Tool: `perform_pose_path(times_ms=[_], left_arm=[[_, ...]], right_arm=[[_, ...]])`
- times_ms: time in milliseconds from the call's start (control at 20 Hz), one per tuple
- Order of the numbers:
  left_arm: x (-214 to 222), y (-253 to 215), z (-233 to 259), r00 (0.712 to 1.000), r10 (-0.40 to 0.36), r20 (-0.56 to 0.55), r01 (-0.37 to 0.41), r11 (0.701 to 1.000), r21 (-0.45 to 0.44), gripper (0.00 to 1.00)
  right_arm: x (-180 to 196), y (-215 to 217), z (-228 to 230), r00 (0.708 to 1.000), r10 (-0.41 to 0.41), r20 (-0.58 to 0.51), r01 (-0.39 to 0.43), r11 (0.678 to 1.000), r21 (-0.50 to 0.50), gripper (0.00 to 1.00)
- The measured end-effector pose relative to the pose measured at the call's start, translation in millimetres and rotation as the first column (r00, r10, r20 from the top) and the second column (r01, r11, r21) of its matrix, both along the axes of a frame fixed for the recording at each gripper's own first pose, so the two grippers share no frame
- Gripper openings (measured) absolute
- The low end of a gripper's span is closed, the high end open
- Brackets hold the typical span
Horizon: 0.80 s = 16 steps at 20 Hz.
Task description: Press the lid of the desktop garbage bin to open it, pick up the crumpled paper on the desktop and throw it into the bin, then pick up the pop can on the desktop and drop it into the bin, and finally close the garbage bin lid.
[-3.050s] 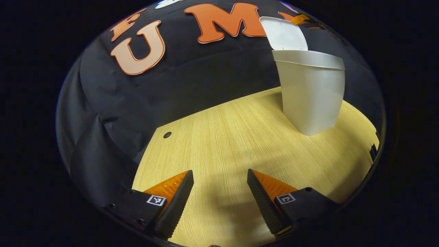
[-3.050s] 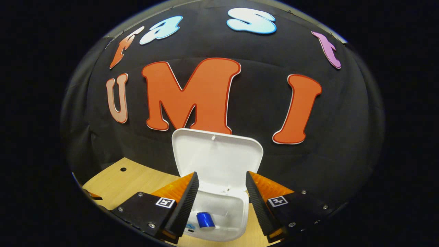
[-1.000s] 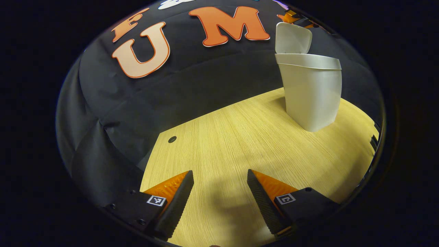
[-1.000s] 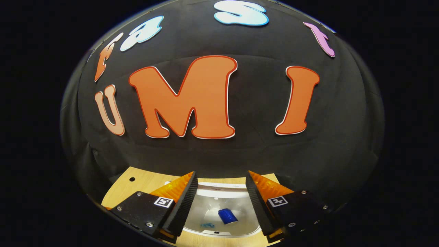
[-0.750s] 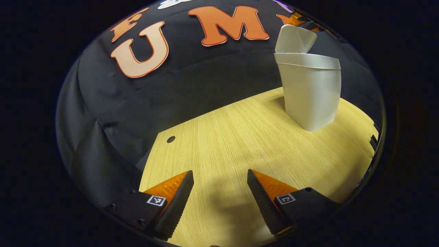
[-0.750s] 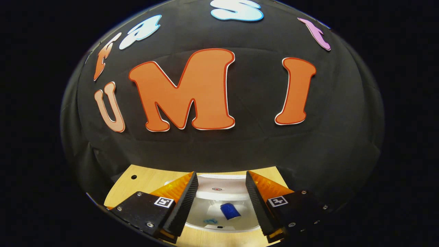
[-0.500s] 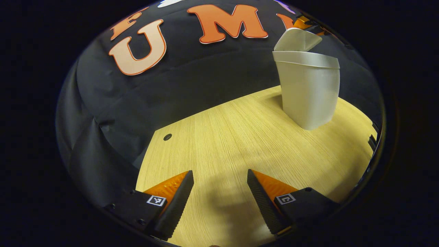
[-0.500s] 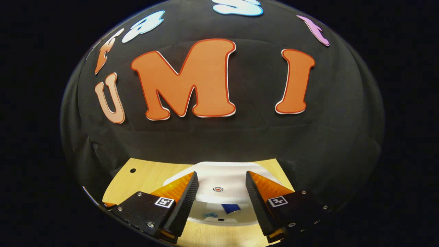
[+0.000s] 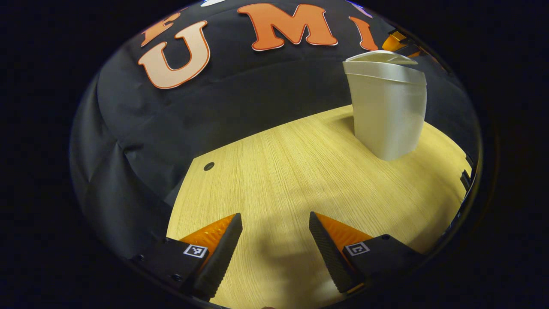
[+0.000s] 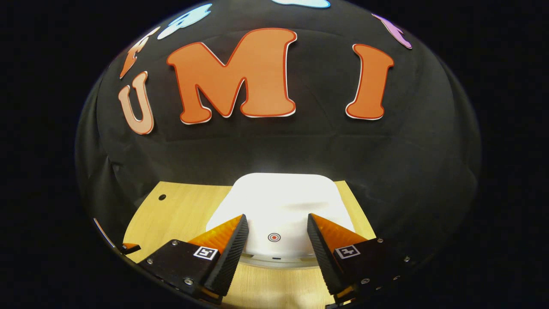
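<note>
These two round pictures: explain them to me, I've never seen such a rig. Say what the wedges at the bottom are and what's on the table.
A person holds a two-finger gripper in each hand, each carrying a forward-looking camera. The wedges are that gripper's own fingers. The left gripper hangs open over the bare wooden table, with the white bin standing off to one side. The right gripper is open just above the bin's lid, which lies almost flat on the bin. Neither gripper holds anything.

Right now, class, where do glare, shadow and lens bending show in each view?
Right gripper view: the bin lid glares nearly blown-out white. Left gripper view: a soft shadow darkens the desk near the left hand-held gripper, and the bin leans, bent by the fisheye.
</note>
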State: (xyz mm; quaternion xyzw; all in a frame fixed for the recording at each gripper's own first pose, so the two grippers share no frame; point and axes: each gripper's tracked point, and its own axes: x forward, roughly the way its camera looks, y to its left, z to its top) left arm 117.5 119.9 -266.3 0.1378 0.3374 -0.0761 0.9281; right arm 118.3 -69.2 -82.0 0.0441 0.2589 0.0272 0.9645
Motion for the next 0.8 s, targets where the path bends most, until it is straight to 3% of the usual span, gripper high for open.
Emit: perform_pose_path(times_ms=[250, 300, 350, 500, 600, 750, 800], left_arm=[[-3, 3, -5, 1.000, -0.003, -0.016, 0.003, 1.000, 0.010, 1.00], [-3, 3, -7, 1.000, -0.001, -0.022, 0.001, 1.000, 0.006, 1.00], [-5, 5, -9, 1.000, 0.001, -0.026, -0.001, 1.000, 0.004, 1.00], [-3, 7, -13, 0.999, 0.000, -0.032, 0.000, 1.000, -0.001, 1.00], [-2, 7, -14, 1.000, -0.002, -0.031, 0.002, 1.000, -0.003, 1.00], [-4, 8, -18, 0.999, -0.007, -0.043, 0.007, 1.000, -0.015, 1.00], [-3, 9, -19, 0.999, -0.011, -0.045, 0.010, 1.000, -0.018, 1.00]], right_arm=[[-15, 1, -15, 0.999, 0.005, -0.052, -0.007, 0.999, -0.037, 0.84], [-13, 1, -17, 0.998, 0.006, -0.063, -0.008, 0.999, -0.042, 0.81], [-14, 1, -13, 0.999, 0.001, -0.050, -0.003, 0.999, -0.043, 0.84], [-16, 2, -18, 0.999, -0.018, -0.050, 0.016, 0.999, -0.041, 0.80], [-18, 4, -19, 0.999, -0.031, -0.034, 0.029, 0.998, -0.053, 0.83], [-21, 10, -19, 0.999, -0.035, 0.025, 0.036, 0.997, -0.067, 0.75], [-21, 11, -19, 0.999, -0.035, 0.040, 0.038, 0.998, -0.058, 0.67]])
